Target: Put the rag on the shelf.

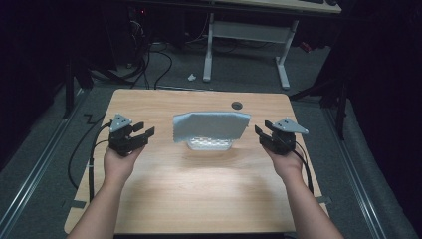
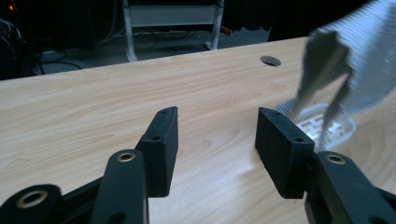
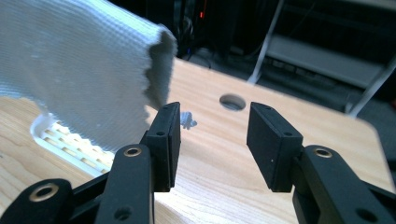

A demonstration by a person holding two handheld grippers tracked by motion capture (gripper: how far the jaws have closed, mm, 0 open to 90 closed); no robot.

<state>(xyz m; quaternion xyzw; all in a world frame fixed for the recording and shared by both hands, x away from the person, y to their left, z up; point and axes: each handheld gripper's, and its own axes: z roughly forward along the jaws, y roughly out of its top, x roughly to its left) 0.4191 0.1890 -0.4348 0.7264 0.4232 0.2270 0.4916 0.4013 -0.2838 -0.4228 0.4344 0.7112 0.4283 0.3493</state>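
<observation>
- We saw the pale cloth (image 1: 210, 127) draped over the white slotted tray (image 1: 209, 145), mid surface (image 1: 199, 199), towards the far edge.
- Left tongs (image 1: 144, 130) were released, nothing between the jaws, just left of the cloth.
- Right tongs (image 1: 263, 130) were released too, empty, just right of it.
- Near half of the surface was bare wood.
- The cloth hid most of the tray; in the left gripper view its edge was blurred.

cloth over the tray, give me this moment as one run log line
cloth: draped over white slotted tray, mid-table | left hand-held gripper: open, nothing between jaws, left of cloth | right hand-held gripper: open, nothing between jaws, right of cloth
</observation>
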